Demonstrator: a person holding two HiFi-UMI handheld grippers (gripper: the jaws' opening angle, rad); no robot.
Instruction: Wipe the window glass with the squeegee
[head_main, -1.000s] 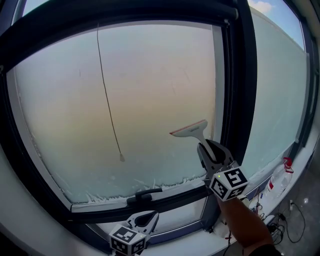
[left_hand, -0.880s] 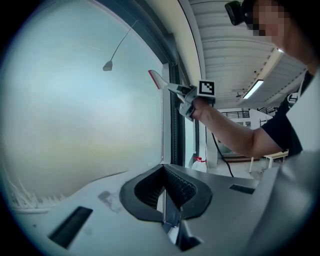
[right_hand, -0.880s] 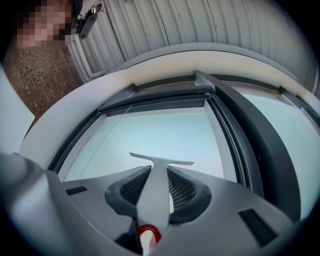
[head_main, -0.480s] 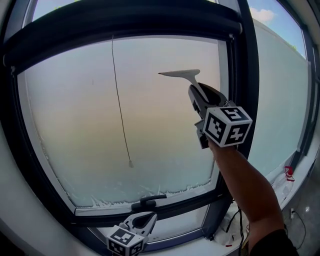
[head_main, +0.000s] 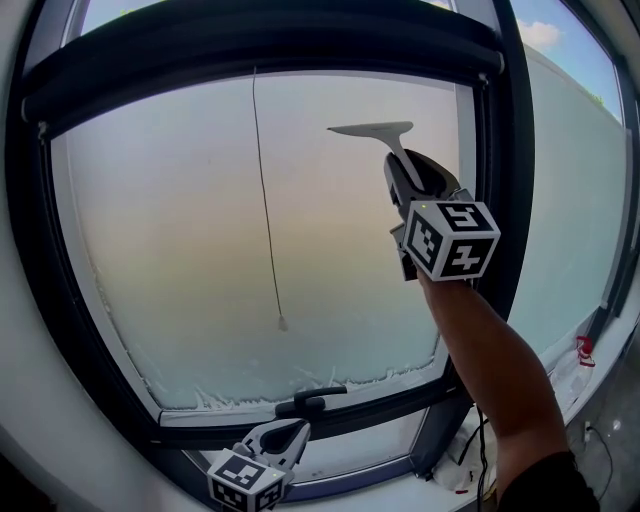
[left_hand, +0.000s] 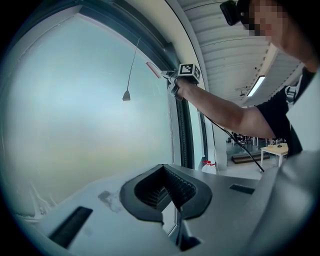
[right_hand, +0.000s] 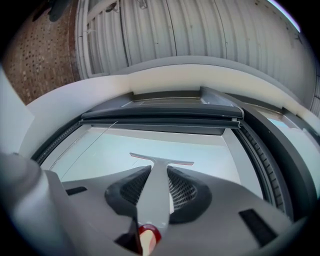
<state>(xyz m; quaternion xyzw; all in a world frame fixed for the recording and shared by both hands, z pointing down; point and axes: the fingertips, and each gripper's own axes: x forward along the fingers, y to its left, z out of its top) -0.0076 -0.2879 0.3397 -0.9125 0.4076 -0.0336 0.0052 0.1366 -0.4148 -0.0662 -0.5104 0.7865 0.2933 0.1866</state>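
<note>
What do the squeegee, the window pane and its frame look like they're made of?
Squeegee: pale smooth plastic, probably, moulded in one T-shape; thin reddish edge looks like rubber. Pane: glass, frosted or filmed, since it passes light but no view. Frame: dark matt metal or plastic; cannot tell which.

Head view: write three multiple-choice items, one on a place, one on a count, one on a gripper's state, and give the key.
1. The squeegee blade sits on the window glass at: A lower left; B upper right; C bottom centre.
2. Number of pull cords hanging before the glass: A one; B two; C three.
3. The right gripper is: A open and empty; B shut on the cord; C shut on the squeegee.
Key: B, the blade lies near the top right corner; A, a single cord shows; C, its jaws clamp the handle.
</note>
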